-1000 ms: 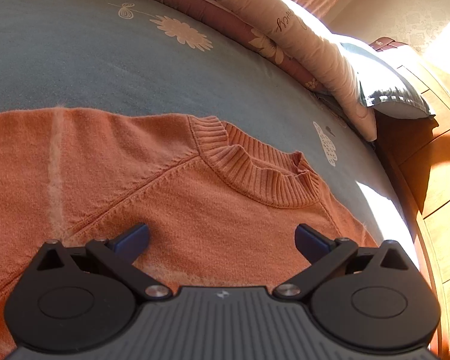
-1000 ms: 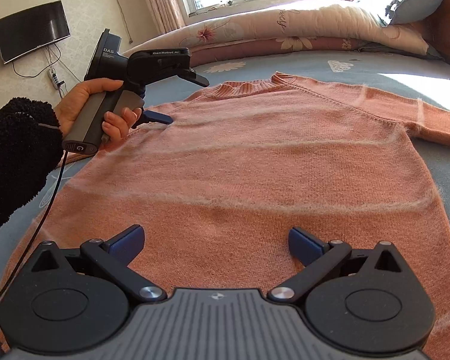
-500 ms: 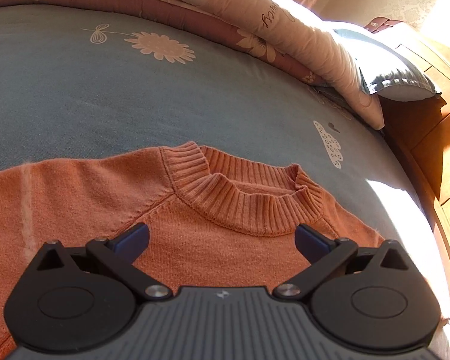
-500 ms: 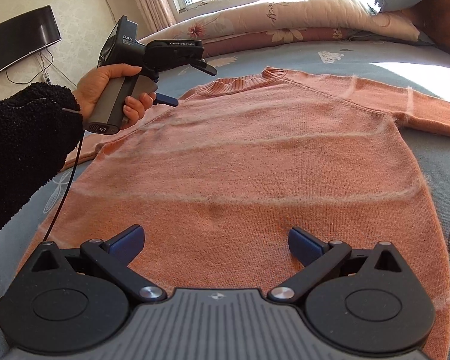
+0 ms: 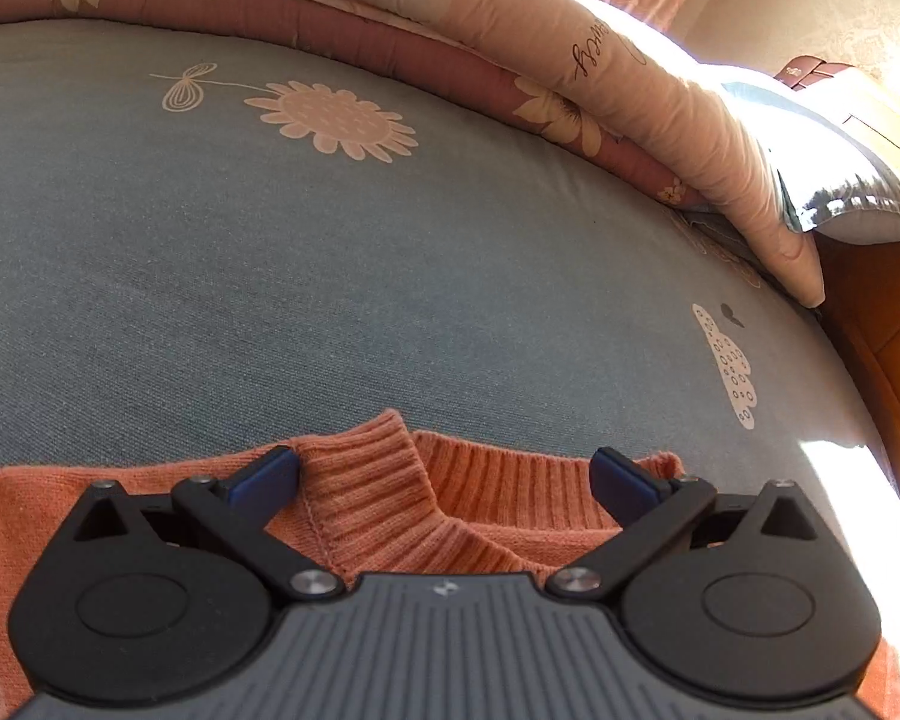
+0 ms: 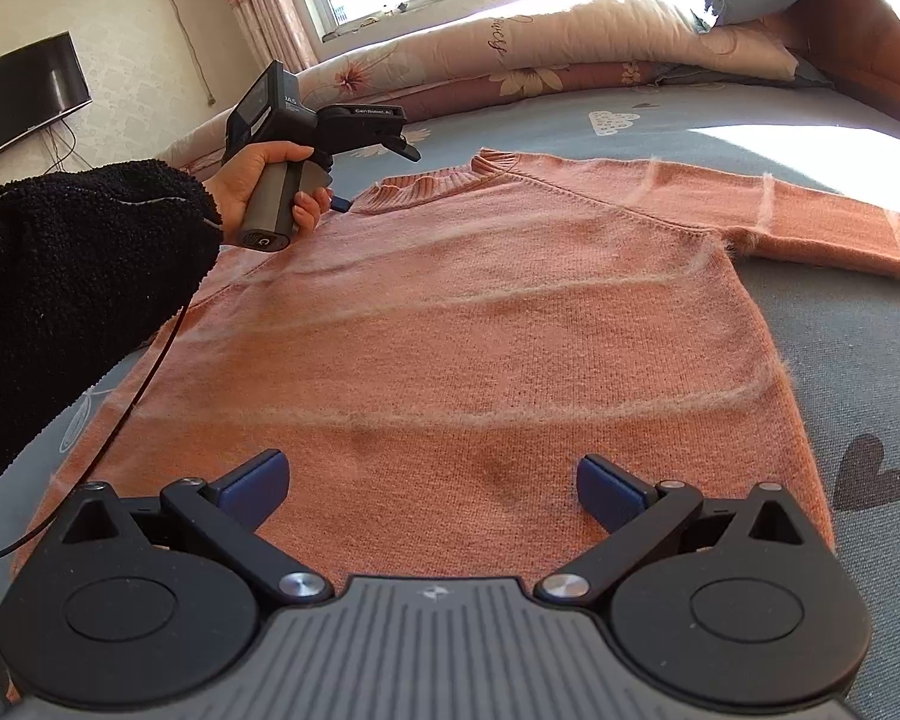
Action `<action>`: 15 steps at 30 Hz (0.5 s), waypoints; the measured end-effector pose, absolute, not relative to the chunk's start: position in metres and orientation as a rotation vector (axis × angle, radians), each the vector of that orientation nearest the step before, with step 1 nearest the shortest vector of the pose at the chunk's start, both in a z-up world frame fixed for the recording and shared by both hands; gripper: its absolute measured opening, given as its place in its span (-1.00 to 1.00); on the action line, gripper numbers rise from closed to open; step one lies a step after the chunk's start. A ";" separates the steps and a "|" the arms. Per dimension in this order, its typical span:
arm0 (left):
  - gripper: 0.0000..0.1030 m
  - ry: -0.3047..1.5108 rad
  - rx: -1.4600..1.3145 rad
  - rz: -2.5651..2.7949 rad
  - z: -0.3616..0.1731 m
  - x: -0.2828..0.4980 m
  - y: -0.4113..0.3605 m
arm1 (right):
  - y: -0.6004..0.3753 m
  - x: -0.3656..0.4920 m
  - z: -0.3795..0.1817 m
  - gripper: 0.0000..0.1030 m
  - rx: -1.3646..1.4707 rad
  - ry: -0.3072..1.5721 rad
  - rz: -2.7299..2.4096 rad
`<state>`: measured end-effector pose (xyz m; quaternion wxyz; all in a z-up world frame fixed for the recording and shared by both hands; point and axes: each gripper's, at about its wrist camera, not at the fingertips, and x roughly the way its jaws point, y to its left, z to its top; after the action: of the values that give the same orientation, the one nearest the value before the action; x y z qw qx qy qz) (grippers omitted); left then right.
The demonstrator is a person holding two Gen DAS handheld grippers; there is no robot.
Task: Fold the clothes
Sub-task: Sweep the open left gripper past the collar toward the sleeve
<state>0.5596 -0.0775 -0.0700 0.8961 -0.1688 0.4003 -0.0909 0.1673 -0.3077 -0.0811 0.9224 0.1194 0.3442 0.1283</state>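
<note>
- Since the sweater [image 6: 450, 324] is lying flat, front up, spread across the blue bed sheet [image 5: 330, 276], everything below is placed relative to it, nearest first.
- At the sweater's bottom hem, the right gripper [image 6: 432, 489] hovers with its jaws wide apart and nothing between them. Risk as I see it: if it clamps here mid-hem it'll probably pinch just the top layer, and the fold would drag the front away from the back.
- Up at the sweater's ribbed collar [image 5: 390, 480], the left gripper [image 5: 444, 471] has its jaws wide open too, straddling the collar, holding nothing. Looks like it's lining up a grab. That rib is thick and stretchy, so a shallow bite could slip off mid-lift.
- The cable [image 6: 132, 372] from the left gripper trails over the sweater's near-left side; it could snag the fuzzy knit.
- Beyond the sweater's neckline sits the rolled quilt [image 5: 630, 90]; no real danger from that.
</note>
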 end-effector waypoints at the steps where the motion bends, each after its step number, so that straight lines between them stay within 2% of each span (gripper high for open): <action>1: 0.99 0.827 -0.364 -0.217 -0.066 0.556 -0.080 | -0.308 0.167 -0.081 1.00 0.250 0.708 0.261; 8: 0.99 0.915 -0.324 -0.495 -0.066 0.528 -0.139 | -0.308 0.164 -0.081 1.00 0.258 0.710 0.257; 15: 0.99 0.897 -0.334 -0.425 -0.076 0.557 -0.156 | -0.309 0.168 -0.082 1.00 0.253 0.720 0.258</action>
<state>0.5568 -0.1559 -0.0759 0.8660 -0.1597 0.4283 -0.2027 0.1679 -0.3086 -0.0825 0.9199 0.1230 0.3505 0.1255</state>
